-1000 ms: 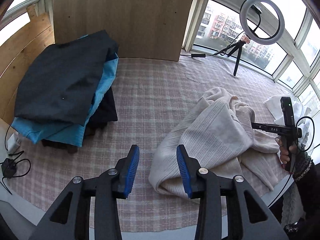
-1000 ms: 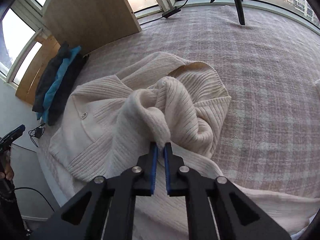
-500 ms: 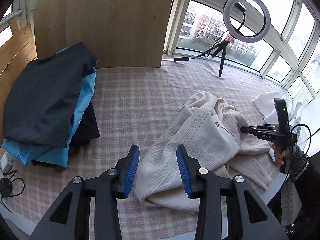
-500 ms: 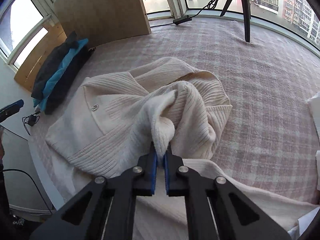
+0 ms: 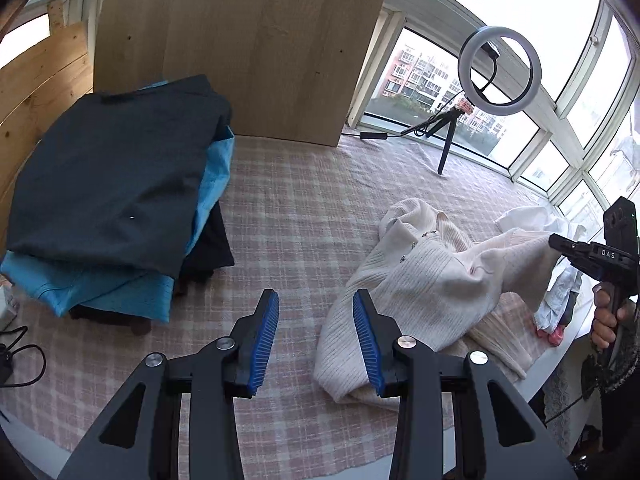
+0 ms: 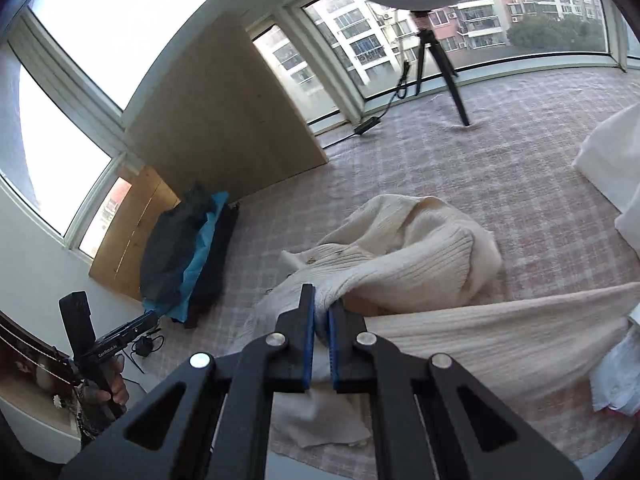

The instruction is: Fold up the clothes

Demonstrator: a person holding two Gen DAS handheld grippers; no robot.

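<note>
A cream ribbed knit sweater lies crumpled on the pink plaid cover, right of centre. My right gripper is shut on a fold of the sweater and holds that part lifted; it also shows at the right edge of the left wrist view. My left gripper is open and empty, above the cover just left of the sweater's near end. It shows at the lower left of the right wrist view.
A stack of folded dark and blue clothes sits at the left. A wooden board stands behind it. A ring light on a tripod stands at the back. White cloth lies at the right edge. Cables hang at the left.
My right gripper has pulled back and risen with the sweater fold, stretching the sweater out towards the right. The left gripper has drawn back and stayed open.
</note>
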